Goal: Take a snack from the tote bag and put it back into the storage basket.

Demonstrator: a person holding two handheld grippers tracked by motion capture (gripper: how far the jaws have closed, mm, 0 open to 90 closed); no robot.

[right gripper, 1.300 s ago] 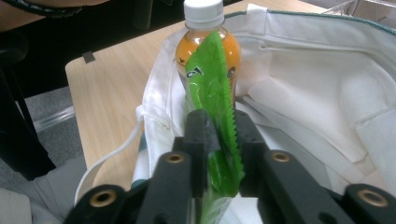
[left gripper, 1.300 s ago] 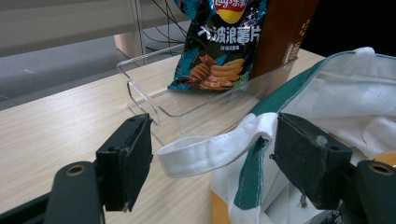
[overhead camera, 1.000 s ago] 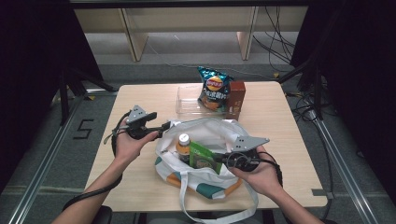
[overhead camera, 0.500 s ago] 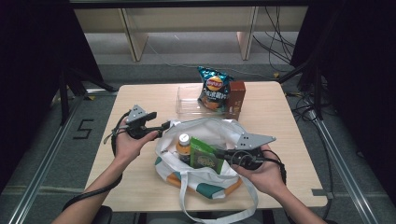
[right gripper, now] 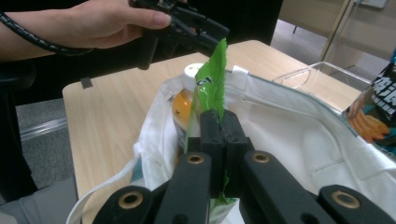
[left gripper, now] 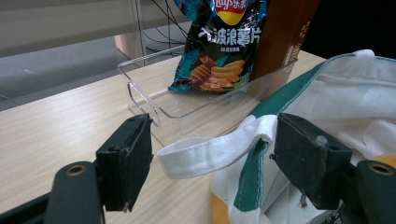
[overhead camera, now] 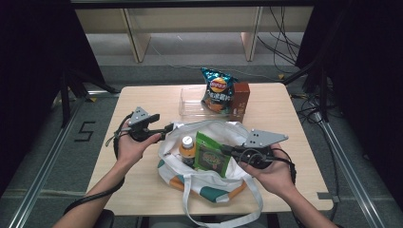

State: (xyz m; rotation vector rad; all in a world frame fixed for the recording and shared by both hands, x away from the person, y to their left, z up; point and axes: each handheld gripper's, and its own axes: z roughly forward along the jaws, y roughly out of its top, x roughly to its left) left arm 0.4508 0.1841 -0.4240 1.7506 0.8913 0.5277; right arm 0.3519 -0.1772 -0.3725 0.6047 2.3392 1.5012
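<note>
A white tote bag (overhead camera: 209, 183) with green and orange trim lies open at the table's middle. My right gripper (overhead camera: 224, 151) comes in from the right and is shut on a green snack packet (overhead camera: 209, 154), which stands upright above the bag's mouth. In the right gripper view the jaws (right gripper: 219, 123) pinch the packet (right gripper: 210, 88) edge-on. An orange drink bottle (overhead camera: 187, 147) with a white cap stands in the bag beside it. My left gripper (overhead camera: 167, 128) is at the bag's left rim; its jaws (left gripper: 217, 163) are open, with the white strap (left gripper: 210, 151) lying between them.
A clear plastic tray (overhead camera: 192, 102) sits at the table's far side, holding a blue chips bag (overhead camera: 217, 90) and a brown box (overhead camera: 240, 99). Bare wooden tabletop (overhead camera: 294, 114) lies right and left of the bag. The bag's long strap (overhead camera: 190, 213) hangs over the front edge.
My right gripper has risen a little, drawing the green packet higher out of the bag. The left gripper and the bag have stayed in place.
</note>
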